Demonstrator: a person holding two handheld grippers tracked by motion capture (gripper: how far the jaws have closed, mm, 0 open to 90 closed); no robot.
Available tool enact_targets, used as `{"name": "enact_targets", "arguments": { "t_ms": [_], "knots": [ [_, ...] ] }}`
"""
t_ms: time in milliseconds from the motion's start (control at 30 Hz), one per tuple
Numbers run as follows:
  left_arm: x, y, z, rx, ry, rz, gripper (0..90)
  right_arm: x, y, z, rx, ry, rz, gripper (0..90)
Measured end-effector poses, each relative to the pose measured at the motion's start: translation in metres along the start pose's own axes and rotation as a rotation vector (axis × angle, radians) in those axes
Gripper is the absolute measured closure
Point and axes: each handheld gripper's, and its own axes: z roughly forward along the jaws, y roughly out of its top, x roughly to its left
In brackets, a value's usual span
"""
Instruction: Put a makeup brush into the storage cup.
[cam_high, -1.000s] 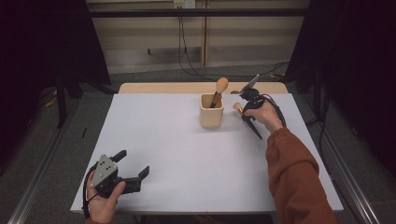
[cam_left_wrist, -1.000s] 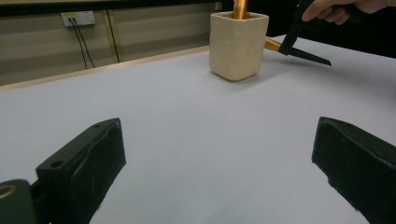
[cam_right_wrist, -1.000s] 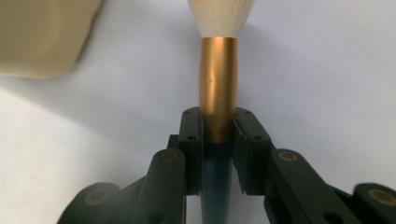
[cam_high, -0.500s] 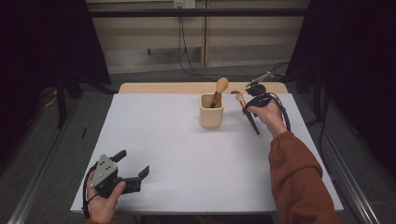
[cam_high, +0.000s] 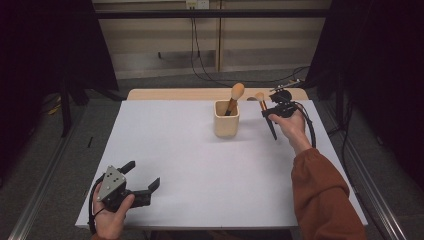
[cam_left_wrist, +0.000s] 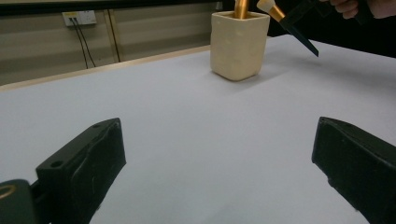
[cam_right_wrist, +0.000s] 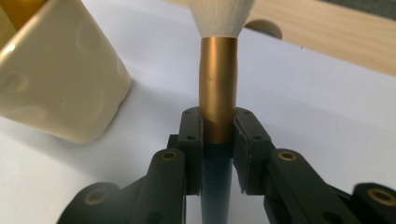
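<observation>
Makeup brush: gold ferrule, pale bristle head, dark tapering handle. Clamped at the ferrule's lower end by right gripper, raised off white surface, just beside cream holder at its 3 o'clock. Long axis tilted, bristles toward 11 o'clock, handle toward 5 in high view.

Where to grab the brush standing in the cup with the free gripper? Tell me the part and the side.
Grip the gold neck just below the bristle head of the standing brush, coming from above. It leans out of the cup, whose walls hide the lower handle, so probably only the top part is reachable.
</observation>
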Motion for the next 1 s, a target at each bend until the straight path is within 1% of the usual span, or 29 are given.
{"name": "enact_targets", "arguments": {
  "t_ms": [167,233,267,367,467,567,667,800,933,1000],
  "knots": [
    [0.0,0.0,0.0,-0.002,0.0,-0.003,2.7,-0.002,-0.004,-0.007,-0.089,0.011,-0.002,74.7],
    [0.0,0.0,0.0,-0.004,0.002,-0.003,2.7,-0.003,-0.006,-0.008,-0.111,0.016,-0.003,74.7],
    [0.0,0.0,0.0,-0.003,0.001,-0.003,2.8,-0.003,-0.008,-0.008,-0.133,0.018,-0.008,74.7],
    [-0.001,0.0,0.0,-0.005,0.004,-0.005,2.8,-0.005,-0.013,-0.008,-0.171,0.039,0.004,74.7],
    [0.0,0.0,0.0,-0.003,0.002,-0.003,2.7,-0.006,-0.016,-0.009,-0.217,0.048,-0.009,74.7],
    [-0.001,0.0,0.0,-0.004,0.004,-0.005,2.8,-0.007,-0.02,-0.009,-0.262,0.066,-0.01,74.7],
    [-0.001,0.0,0.0,-0.002,0.004,-0.003,2.8,-0.007,-0.024,-0.01,-0.3,0.091,-0.015,74.6],
    [-0.001,0.0,0.0,-0.006,0.004,-0.005,2.8,-0.009,-0.03,-0.012,-0.347,0.093,-0.014,74.7],
    [-0.001,0.0,0.0,-0.004,0.003,-0.003,2.8,-0.01,-0.034,-0.012,-0.374,0.111,-0.01,74.6],
    [-0.001,0.0,0.0,-0.003,0.005,-0.002,2.8,-0.009,-0.038,-0.013,-0.402,0.121,-0.014,74.6]
  ]
}}
